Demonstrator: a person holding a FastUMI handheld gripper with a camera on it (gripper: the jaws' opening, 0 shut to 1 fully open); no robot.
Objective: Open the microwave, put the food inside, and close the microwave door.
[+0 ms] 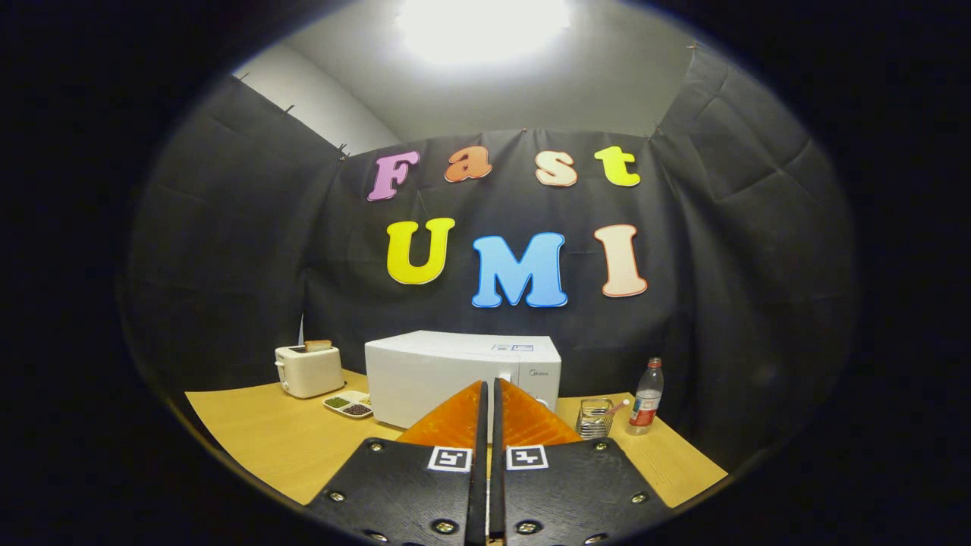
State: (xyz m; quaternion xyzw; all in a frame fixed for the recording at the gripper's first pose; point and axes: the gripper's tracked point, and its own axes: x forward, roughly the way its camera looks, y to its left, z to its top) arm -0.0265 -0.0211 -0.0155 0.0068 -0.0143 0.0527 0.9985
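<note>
Tool (488, 390) fingers sit pressed nearly together, holding nothing, aimed at the white microwave (461, 375) standing on the wooden worktop (258, 440) just beyond them. Its door looks closed, so opening, loading and closing all seem left to do. The divided food tray (349, 404) lies beside the microwave, between it and a toaster (309, 369). On the other side stand a wire basket (595, 418) and a bottle (647, 396), clear of the approach.

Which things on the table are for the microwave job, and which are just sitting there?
For the job:
microwave, door closed
food tray, beside the microwave
gripper, fingers together, holding nothing, pointing at the microwave

Just sitting there:
toaster with bread in it
glass with a spoon
water bottle
</note>
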